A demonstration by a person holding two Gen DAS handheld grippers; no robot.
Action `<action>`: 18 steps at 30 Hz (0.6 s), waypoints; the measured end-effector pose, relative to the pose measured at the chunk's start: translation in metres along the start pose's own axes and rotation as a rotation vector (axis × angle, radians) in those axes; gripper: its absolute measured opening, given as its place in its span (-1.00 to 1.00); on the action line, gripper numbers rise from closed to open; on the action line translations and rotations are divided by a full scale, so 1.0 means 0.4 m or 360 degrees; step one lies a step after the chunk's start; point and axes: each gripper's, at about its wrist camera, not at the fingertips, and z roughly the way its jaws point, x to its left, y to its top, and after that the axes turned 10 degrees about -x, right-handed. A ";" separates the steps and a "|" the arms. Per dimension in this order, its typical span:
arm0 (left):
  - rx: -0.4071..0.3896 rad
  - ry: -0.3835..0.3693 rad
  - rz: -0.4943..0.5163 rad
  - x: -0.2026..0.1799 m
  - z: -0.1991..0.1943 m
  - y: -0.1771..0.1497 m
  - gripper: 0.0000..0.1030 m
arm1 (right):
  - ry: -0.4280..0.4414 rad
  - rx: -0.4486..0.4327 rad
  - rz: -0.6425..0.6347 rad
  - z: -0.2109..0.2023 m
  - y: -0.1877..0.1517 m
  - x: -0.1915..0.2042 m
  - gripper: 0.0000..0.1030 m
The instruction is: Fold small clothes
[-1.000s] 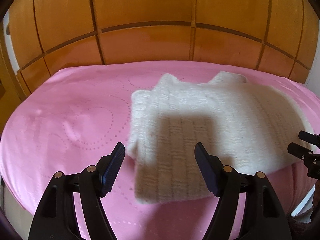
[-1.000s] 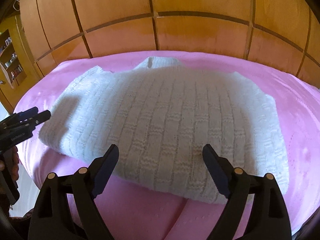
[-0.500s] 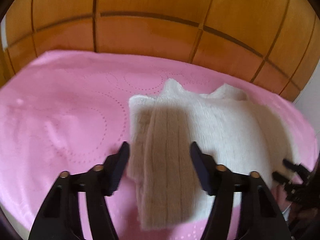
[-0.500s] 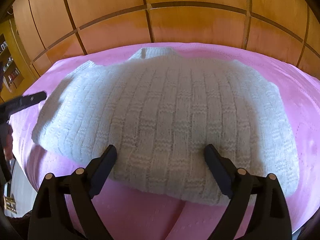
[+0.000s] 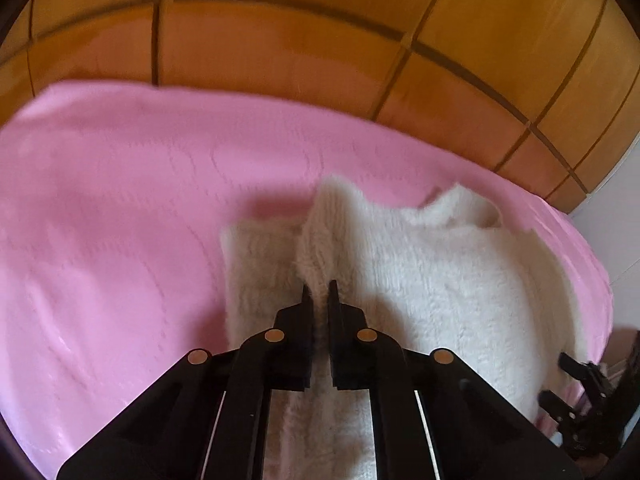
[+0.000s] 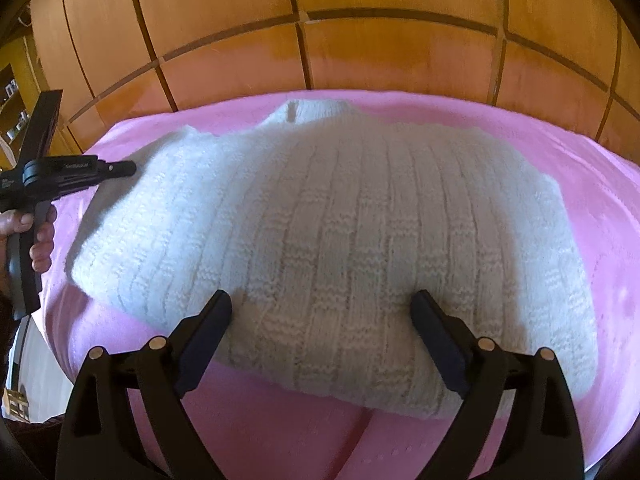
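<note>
Covering the surface: a pink bedspread (image 6: 600, 208), with wooden panelling (image 6: 380, 56) across the top of both frames.
Sweater: your white knit sweater (image 6: 328, 232) lies flat at frame centre.
Left gripper (image 5: 318, 300): you have it pinched on a raised ridge of the sweater's edge, lower centre.
Right gripper (image 6: 322, 332): jaws spread wide, low over the near hem.
Hand: your left hand (image 6: 40, 236) grips its handle at the left edge.
</note>
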 end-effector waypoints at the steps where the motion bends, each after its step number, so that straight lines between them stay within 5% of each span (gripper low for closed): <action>1: -0.0022 0.0008 -0.0024 0.008 -0.005 0.011 -0.91 | 0.0008 -0.0005 -0.0005 0.000 0.004 0.003 0.78; 7: 0.0088 0.0188 0.0002 0.026 0.077 -0.031 -0.91 | -0.0011 0.0072 -0.0053 0.050 -0.004 0.015 0.81; 13: -0.0046 0.0269 0.0102 -0.024 0.000 -0.014 -0.84 | 0.0096 0.0052 -0.0017 -0.016 0.035 -0.014 0.78; 16: -0.0150 0.0272 0.0194 -0.069 -0.045 -0.006 -0.61 | 0.0119 -0.0031 0.0069 -0.047 0.087 -0.044 0.78; 18: -0.0193 0.0243 0.0217 -0.095 -0.063 -0.002 -0.21 | 0.0116 -0.0069 0.0085 -0.032 0.129 -0.052 0.78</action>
